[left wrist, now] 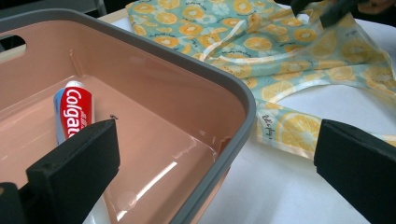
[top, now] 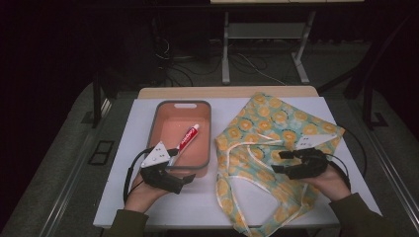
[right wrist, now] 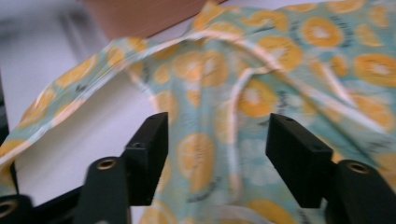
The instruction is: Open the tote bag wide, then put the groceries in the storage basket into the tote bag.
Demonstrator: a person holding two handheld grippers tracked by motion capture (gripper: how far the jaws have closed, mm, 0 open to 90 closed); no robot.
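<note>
Dark floor and trailing cables surround a white table (top: 148,202), where a pink basin (top: 159,114) with a grey rim sits to the left and an orange-print bag (top: 276,123) lies spread and rumpled to the right. A red-and-white toothpaste tube (top: 188,137) rests alone on the basin's floor, slanted toward the near corner.

The left gripper (top: 185,177) hovers at the basin's near rim with its jaws spread wide and nothing between them; in its own view the rim (left wrist: 243,100) passes between the two pads and the tube (left wrist: 74,112) lies just beyond the left one. The right gripper (top: 277,161) hangs over the middle of the bag, jaws roughly half apart, with printed fabric (right wrist: 210,149) beneath and between them but not pinched (the blur in that view makes contact hard to judge, though the pads look clear of the cloth).

The work in hand seems to be getting the bag open or lifted, probably for the tube. The risk lies in the fabric: it is thin, slick and layered, with handle loops (top: 247,148) crossing the near part. A closing pinch could catch both layers and keep the mouth sealed, or snag only a loop so the body drags and slides across the table. On the other side, the wide jaws could knock the basin rim and shift it.
</note>
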